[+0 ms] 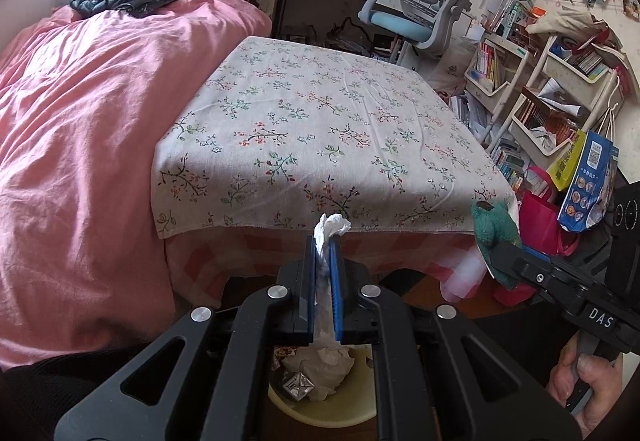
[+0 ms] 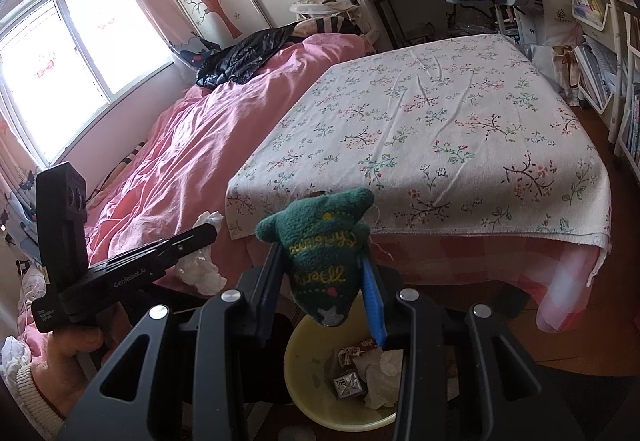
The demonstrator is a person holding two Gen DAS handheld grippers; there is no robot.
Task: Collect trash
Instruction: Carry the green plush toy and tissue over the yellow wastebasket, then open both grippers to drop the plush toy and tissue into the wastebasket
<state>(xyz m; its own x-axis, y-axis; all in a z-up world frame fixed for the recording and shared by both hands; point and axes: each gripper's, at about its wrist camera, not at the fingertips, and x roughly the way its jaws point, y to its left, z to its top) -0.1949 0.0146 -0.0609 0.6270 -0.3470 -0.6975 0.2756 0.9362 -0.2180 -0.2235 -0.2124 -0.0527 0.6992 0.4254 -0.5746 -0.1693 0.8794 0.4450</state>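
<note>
While our left claw pinches the tissue and our right claw grips the green plush, we should centre both over the yellow bin before releasing.

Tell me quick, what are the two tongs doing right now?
Left tongs: shut on a white tissue.
Right tongs: shut on a green plush toy.

White crumpled tissue pinched upright between fingers, above the yellow bin. Green plush toy with yellow stitched lettering, clamped, above the same bin. Bin holds wrappers and tissues.
</note>
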